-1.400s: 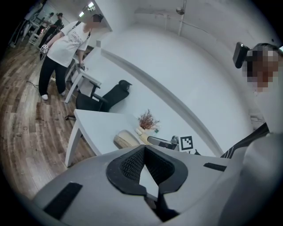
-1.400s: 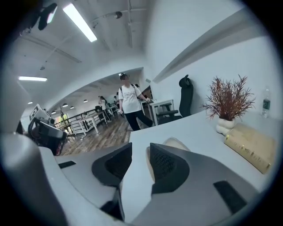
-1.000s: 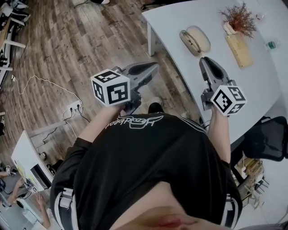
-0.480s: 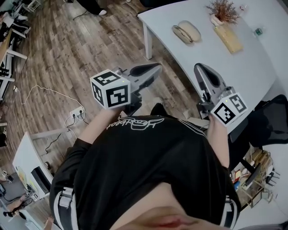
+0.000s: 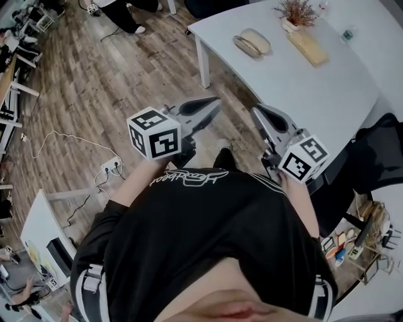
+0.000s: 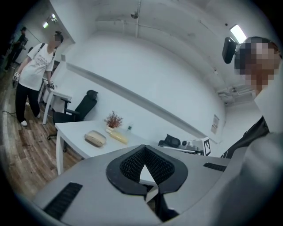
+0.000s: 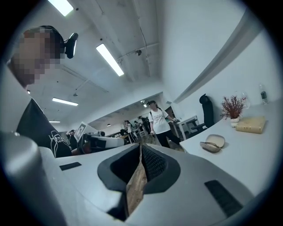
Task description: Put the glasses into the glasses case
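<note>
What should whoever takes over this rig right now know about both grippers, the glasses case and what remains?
Left gripper: shut, empty, over the floor, short of the white table.
Right gripper: shut, empty, beside it.
Beige oval glasses case: open on the table, apart from both grippers.
Glasses: too small to tell whether they lie in the case.
Left: step closer, check the case, probably nothing else if they are inside.

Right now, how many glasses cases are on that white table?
1. The glasses case lies open near the white table's far left corner, left of the potted plant and wooden block. The table runs out of view, so another may be hidden.
</note>
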